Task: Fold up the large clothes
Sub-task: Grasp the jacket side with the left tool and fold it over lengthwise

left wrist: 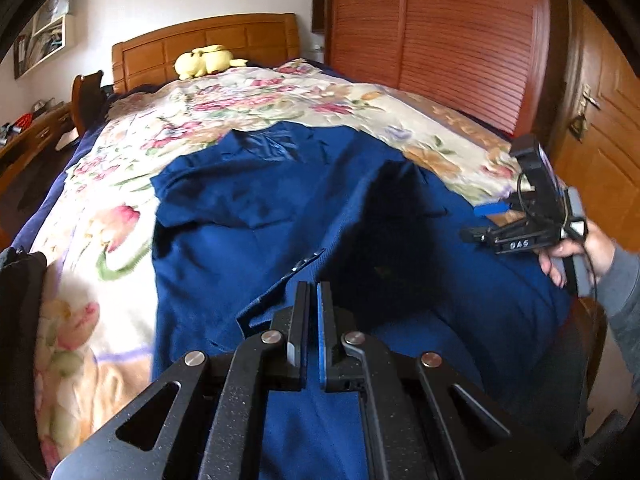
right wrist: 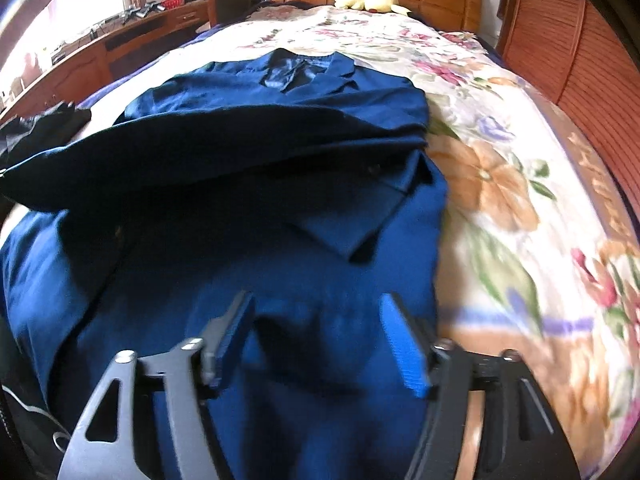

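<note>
navy garment spread at the bed's foot edge, one flap raised; left gripper pinched together, apparently on the flap's hem; right gripper apart, empty; risk: hem slips, fold collapses.

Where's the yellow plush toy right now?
The yellow plush toy lies at the far end of the bed against the wooden headboard, beyond the blue garment.

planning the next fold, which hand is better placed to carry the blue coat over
Left, probably. The left gripper has its fingers shut, apparently on the blue coat's edge, with cloth lifting toward it. The right gripper is open above the fabric, gripping nothing.
</note>
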Tool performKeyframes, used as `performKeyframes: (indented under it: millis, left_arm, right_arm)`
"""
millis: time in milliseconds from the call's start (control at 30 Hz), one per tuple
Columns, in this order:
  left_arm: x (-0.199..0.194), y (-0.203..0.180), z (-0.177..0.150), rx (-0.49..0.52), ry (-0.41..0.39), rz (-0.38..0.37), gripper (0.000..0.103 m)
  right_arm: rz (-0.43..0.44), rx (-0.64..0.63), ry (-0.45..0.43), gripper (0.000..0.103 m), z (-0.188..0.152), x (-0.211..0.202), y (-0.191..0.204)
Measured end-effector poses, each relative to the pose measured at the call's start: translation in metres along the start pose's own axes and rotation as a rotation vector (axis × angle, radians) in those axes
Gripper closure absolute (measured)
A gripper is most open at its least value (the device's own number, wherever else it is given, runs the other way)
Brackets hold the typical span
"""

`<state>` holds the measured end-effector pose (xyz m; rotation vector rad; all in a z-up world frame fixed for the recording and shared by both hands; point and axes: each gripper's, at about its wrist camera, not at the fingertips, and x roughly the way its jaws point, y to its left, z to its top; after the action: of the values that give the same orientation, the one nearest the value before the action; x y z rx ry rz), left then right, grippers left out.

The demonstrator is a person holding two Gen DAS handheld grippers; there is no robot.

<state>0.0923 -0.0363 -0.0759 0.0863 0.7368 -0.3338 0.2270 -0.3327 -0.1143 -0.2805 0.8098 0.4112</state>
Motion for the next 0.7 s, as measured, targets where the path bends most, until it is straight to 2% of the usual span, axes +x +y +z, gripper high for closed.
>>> performKeyframes:
  millis: [200, 467, 600, 700]
  left_arm:
    - [-0.001, -0.021, -0.016, 0.001, 0.011, -0.043, 0.099]
    - [-0.009, -0.011, -0.023, -0.059, 0.027, -0.048, 0.099]
    - [-0.021, 0.002, -0.025, -0.086, -0.005, -0.036, 0.094]
    - [-0.031, 0.010, -0.024, -0.099, -0.034, -0.016, 0.080]
  right_arm:
    - [-0.035, -0.002, 0.007, 0.025, -0.014, -0.012, -0.004]
    - [-0.022, 0.041, -0.051, 0.024, -0.032, -0.004, -0.001]
    - [-0.001, 0.069, -0.075, 0.023, -0.036, -0.003, -0.006]
    - [-0.008, 0.063, -0.072, 0.022, -0.037, -0.001, -0.004]
